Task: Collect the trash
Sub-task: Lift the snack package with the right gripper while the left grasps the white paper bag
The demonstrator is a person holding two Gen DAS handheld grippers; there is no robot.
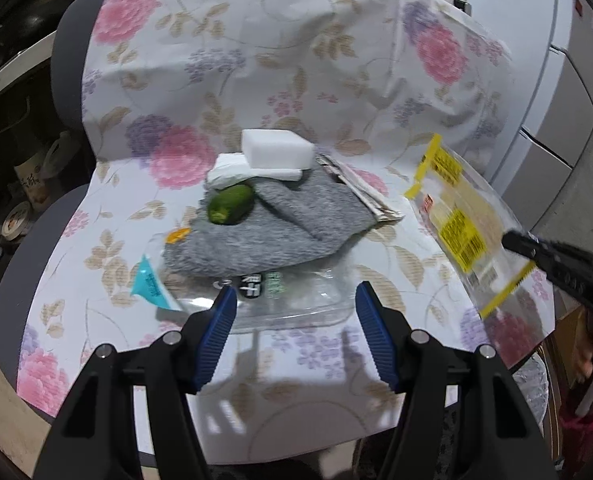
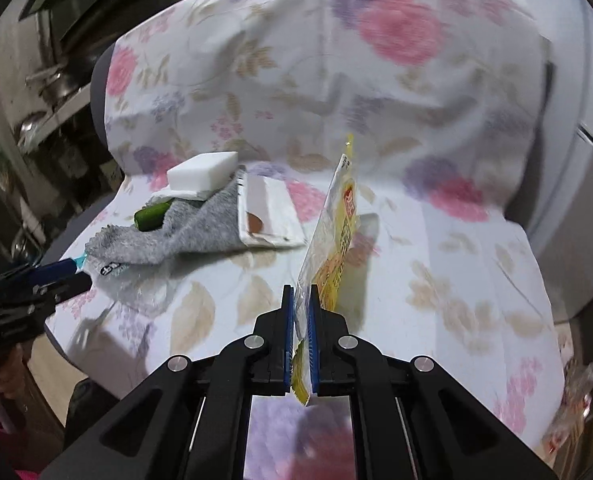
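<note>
My right gripper [image 2: 302, 294] is shut on the lower edge of a clear wrapper with yellow print [image 2: 336, 220], which stands up on edge above the floral cloth [image 2: 476, 280]. In the left wrist view that wrapper [image 1: 456, 216] hangs at the right from the right gripper [image 1: 516, 240]. My left gripper [image 1: 295, 292] is open, its blue pads either side of a clear plastic wrapper with a black label [image 1: 296, 304] lying flat. Behind it lie a grey cloth [image 1: 264, 232], a green cucumber stub [image 1: 231, 204], a white foam block [image 1: 276, 150] and a folded paper packet [image 1: 368, 196].
A teal-tipped wrapper [image 1: 150, 280] and an orange scrap [image 1: 176, 235] lie left of the grey cloth. The floral cloth covers a grey chair [image 1: 68, 80]. Shelves with pots [image 1: 16, 184] stand to the left, grey cabinets [image 1: 568, 92] to the right. A person's hand [image 1: 588, 352] shows at lower right.
</note>
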